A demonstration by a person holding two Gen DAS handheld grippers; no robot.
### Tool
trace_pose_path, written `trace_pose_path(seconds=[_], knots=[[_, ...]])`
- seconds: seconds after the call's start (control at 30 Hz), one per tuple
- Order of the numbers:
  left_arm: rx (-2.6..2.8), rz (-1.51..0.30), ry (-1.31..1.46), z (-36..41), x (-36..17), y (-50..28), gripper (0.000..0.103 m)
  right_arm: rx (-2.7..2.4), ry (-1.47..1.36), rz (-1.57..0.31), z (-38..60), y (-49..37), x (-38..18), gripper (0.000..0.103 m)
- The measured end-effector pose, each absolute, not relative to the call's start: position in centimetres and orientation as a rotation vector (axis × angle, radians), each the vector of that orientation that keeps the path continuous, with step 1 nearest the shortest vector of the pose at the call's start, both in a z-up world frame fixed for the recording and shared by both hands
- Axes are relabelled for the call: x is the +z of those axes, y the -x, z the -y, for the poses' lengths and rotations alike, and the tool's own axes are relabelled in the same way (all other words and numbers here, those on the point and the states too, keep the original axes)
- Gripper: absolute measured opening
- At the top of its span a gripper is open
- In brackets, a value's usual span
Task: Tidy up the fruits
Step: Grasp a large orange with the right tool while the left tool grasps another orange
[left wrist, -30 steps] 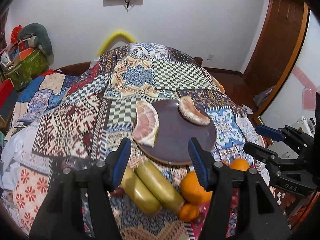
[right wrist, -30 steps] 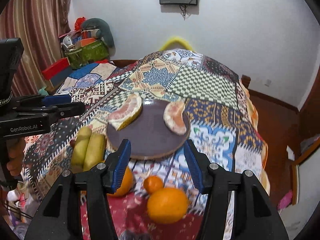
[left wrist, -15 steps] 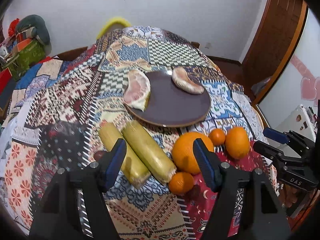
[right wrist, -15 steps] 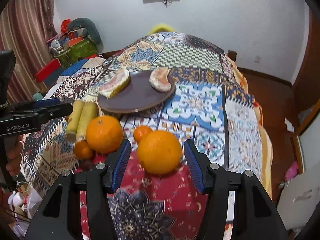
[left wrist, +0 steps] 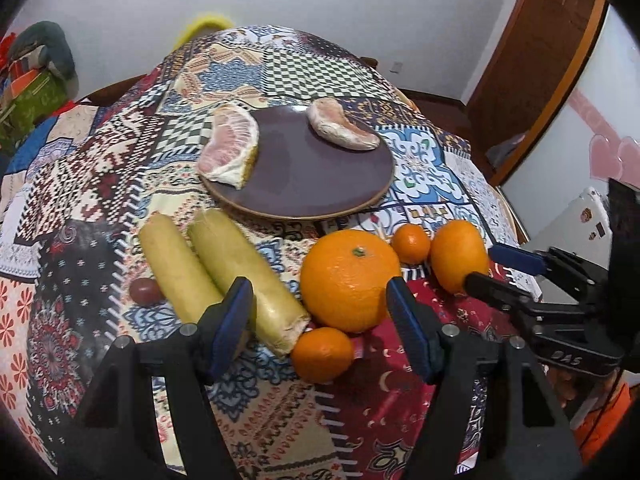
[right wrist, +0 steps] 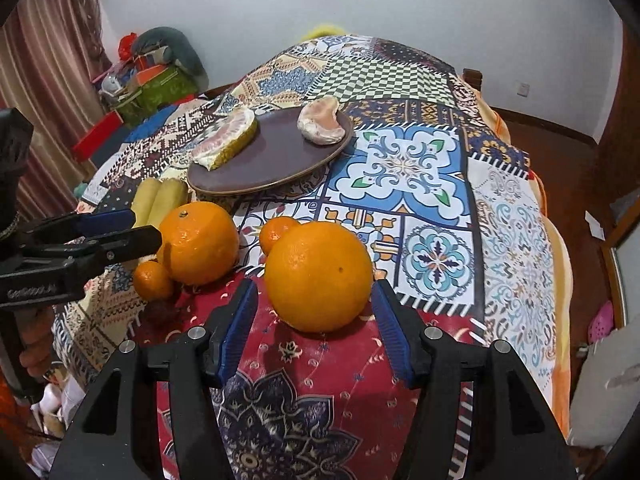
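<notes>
Setting: a table under a patchwork cloth, seen from two hand-held grippers that both point down at loose fruit.
Plate: a dark round plate sits at the far middle of the cloth, with one pomelo wedge on its left rim and a peeled segment on its far right.
Fruit near the plate: two yellow-green cylinders lie side by side on the left; a large orange sits just right of them, with a small mandarin touching its near side and another small mandarin behind it.
Right gripper: the right gripper has jaws that are opening, and a second large orange sits just beyond their tips, untouched by the pads.
Left gripper: the left gripper is released and holds nothing; the near mandarin and the end of one cylinder lie in its gap.
Task state: judged from the layout, no whole fruit is on the plate yet.
Risk, rolling: a pad that meets an orange off centre could push it across the cloth towards the table's near edge.
Risk, crowding: the left jaws may catch the mandarin and the cylinder together, since the fruit touch.
Risk, collision: the two grippers work close, so one may knock the other.
</notes>
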State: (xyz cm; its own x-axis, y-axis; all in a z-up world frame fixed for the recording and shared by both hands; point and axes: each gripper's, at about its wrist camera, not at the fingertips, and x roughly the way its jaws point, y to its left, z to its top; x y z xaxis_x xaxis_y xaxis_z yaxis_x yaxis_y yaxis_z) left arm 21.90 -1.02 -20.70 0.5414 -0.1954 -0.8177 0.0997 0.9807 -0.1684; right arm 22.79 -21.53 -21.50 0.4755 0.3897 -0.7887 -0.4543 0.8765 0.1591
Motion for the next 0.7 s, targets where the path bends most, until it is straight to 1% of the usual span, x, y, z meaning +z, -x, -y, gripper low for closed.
trace_pose_path(seconds=[0.03,0.17,0.33,0.5,0.7], knots=[[-0.181,-0.985,0.104,1.2,-20.8,-22.0,0.069,0.518,0.076,-0.947,21.4,-23.0,-21.7,0.056],[-0.197,-0.99,0.089,2.0,-21.0,-22.4,0.069,0.505,0.083,-0.939,21.2,-23.8,-22.3,0.064],[-0.212,-1.008,0.068,2.9,-21.7,-23.1,0.069,0.504,0.085,-0.943,21.3,-24.6,-22.9,0.064],[-0.217,-1.016,0.04,3.7,-22.3,-23.5,0.069,0.544,0.007,-0.988,21.9,-24.8,-24.1,0.063],[-0.208,-1.001,0.021,3.9,-22.6,-23.7,0.069,0.546,0.006,-0.97,22.0,-24.3,-24.0,0.061]])
